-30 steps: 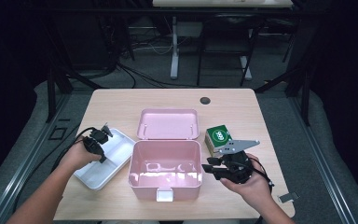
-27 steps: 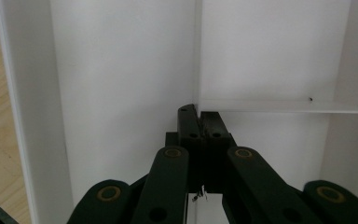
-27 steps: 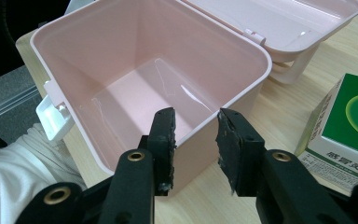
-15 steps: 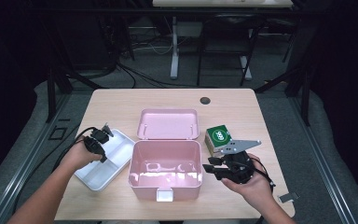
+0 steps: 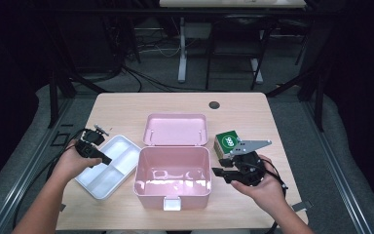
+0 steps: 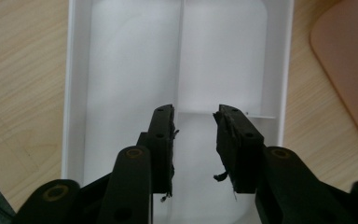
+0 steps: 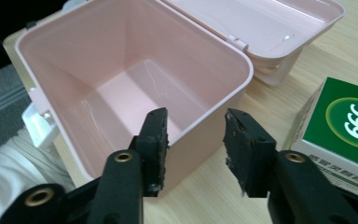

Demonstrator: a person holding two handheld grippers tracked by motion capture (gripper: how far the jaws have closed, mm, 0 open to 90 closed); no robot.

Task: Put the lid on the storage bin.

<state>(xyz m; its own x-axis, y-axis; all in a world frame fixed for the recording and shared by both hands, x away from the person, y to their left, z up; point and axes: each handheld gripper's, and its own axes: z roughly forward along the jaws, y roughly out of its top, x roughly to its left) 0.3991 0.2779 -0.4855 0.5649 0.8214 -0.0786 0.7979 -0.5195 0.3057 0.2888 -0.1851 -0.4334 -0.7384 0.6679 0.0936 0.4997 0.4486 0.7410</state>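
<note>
Tray [image 5: 108,167] lay at near left of table [image 5: 126,105], white, divided, just left of pink box [image 5: 172,176]. Left gripper [image 5: 106,160] hovered over tray, jaws apart after just opening, nothing between them. Box sat at centre, open, lid [image 5: 176,129] laid back on far side. Right gripper [image 5: 217,173] hung just right of box wall, jaws apart, just widened, nothing held. Green carton [image 5: 226,142] stood right of box, beyond right gripper.
</note>
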